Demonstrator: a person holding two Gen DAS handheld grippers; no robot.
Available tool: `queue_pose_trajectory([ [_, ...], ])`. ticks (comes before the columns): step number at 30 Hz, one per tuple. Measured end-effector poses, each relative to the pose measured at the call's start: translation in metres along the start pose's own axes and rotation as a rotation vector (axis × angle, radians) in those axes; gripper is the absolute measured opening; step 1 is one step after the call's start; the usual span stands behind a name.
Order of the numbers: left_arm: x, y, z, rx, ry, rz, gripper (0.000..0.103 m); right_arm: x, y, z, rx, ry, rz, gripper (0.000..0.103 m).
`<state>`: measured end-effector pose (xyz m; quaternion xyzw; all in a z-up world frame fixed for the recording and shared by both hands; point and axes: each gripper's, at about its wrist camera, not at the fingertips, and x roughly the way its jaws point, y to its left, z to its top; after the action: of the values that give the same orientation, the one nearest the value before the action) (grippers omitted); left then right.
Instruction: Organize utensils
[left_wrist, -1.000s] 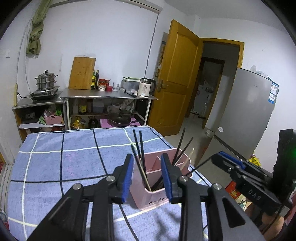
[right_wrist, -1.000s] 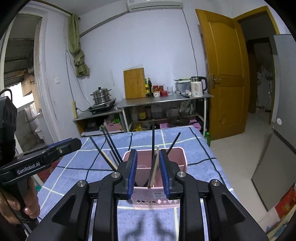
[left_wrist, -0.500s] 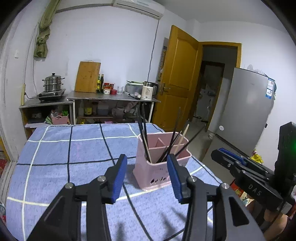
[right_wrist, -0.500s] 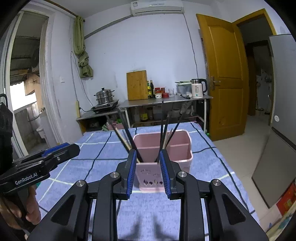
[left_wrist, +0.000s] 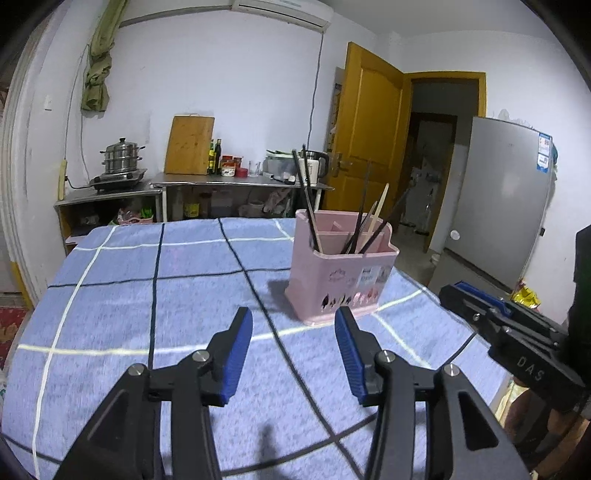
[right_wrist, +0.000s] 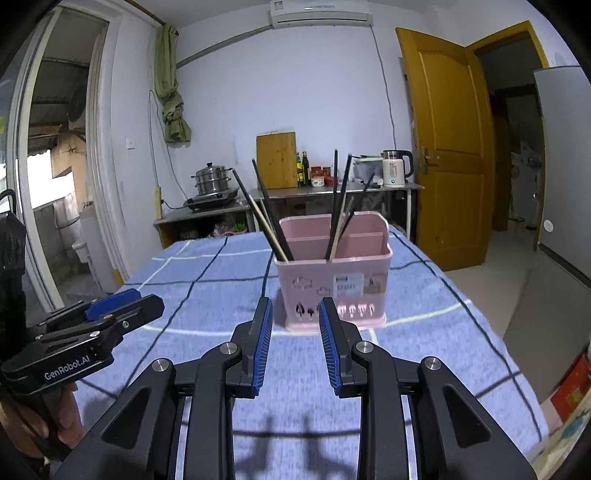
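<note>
One pink plastic utensil holder (right_wrist: 334, 275), rectangular, divided into compartments, standing upright on a blue checked tablecloth (right_wrist: 207, 280) with dark and white lines; right of centre in the left wrist view (left_wrist: 341, 273), near the cloth's far right side. Cut-out shapes along the lower front wall, one label on the front face. Chopsticks standing tilted inside: dark chopsticks (right_wrist: 271, 210) about six, exact count uncertain where they overlap; pale wooden chopsticks (right_wrist: 267, 229) two or three, one leaning left, the others at centre-right. Sticks grouped in two clusters, at the holder's left end and toward its middle partition. Two hand-held grippers in view, both black with blue ribbed pads. Left gripper (left_wrist: 293, 352) low over the cloth, in front of the holder, jaws spread wide, having just been opening, nothing between the pads, no contact with the holder. Right gripper (right_wrist: 295, 345) also in front of the holder, jaws parted by a narrower gap, nothing pinched. Each gripper visible from the side in the other's camera. Part of one hand (right_wrist: 55, 424) on the left gripper's handle. Background: one wooden cutting board (right_wrist: 277, 160) against the wall, one stacked metal steamer pot (right_wrist: 212, 179), one white electric kettle (right_wrist: 395, 168), one yellow-brown wooden door (right_wrist: 447, 147) ajar, one grey refrigerator (left_wrist: 502, 199).
</note>
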<state>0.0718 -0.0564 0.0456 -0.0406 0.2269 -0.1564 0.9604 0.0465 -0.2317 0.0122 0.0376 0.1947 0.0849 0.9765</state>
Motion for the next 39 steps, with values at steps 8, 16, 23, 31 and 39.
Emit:
queue_pose_trajectory([
  [8,-0.01,0.0,-0.02,0.018,-0.039,0.026,0.049,-0.009,0.006,-0.023,-0.03,-0.02,-0.005,0.027],
  [16,-0.012,-0.002,-0.021,0.021,-0.037,0.046,0.049,-0.013,0.01,-0.027,-0.045,-0.023,0.0,0.027],
  [23,-0.015,-0.002,-0.022,0.015,-0.047,0.053,0.049,-0.014,0.009,-0.026,-0.035,-0.023,-0.012,0.027],
  [31,-0.015,-0.006,-0.025,0.023,-0.042,0.053,0.049,-0.015,0.009,-0.025,-0.041,-0.021,-0.019,0.027],
  [39,-0.015,-0.003,-0.024,0.007,-0.04,0.055,0.049,-0.015,0.011,-0.025,-0.046,-0.021,-0.022,0.027],
])
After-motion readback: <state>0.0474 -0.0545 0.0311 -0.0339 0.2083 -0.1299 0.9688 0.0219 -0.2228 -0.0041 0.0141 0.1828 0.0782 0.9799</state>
